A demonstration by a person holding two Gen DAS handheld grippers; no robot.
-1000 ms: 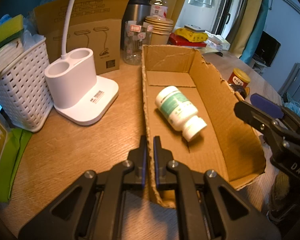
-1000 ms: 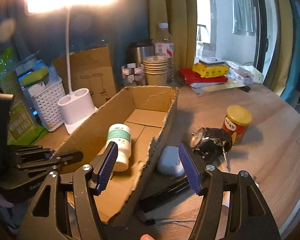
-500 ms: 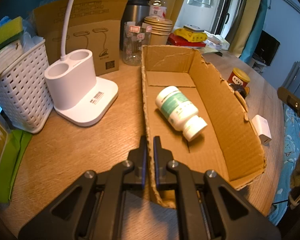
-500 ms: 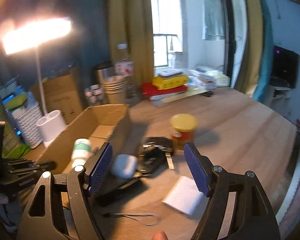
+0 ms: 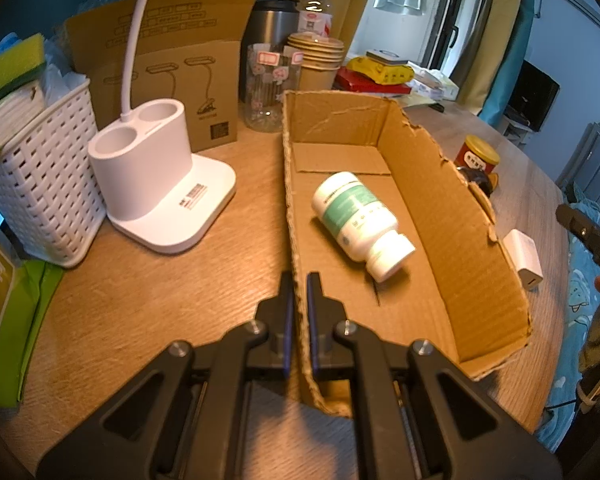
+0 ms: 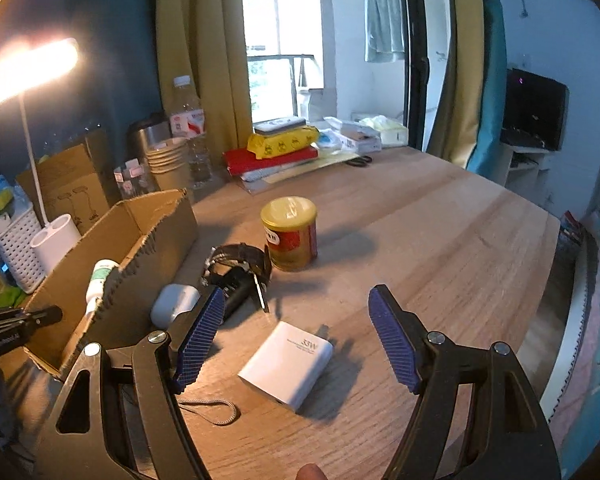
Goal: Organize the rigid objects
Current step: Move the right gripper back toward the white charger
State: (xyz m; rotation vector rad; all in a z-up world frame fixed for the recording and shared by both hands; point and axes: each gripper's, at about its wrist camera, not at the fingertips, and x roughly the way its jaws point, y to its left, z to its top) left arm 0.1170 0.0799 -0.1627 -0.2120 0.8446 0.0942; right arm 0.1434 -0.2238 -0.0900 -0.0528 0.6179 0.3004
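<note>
A brown cardboard box holds a white pill bottle with a green label. The charger is white; the jar has a yellow lid and red label.

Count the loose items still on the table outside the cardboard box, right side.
5: white charger nearest the right gripper, earbud case against the box wall, dark key fob, watch, yellow-lidded jar. The box may hide more.

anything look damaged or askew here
The open brown cardboard box has a ragged, torn top edge along its long wall, and the white pill bottle with a green label lies toppled on its side inside.
</note>
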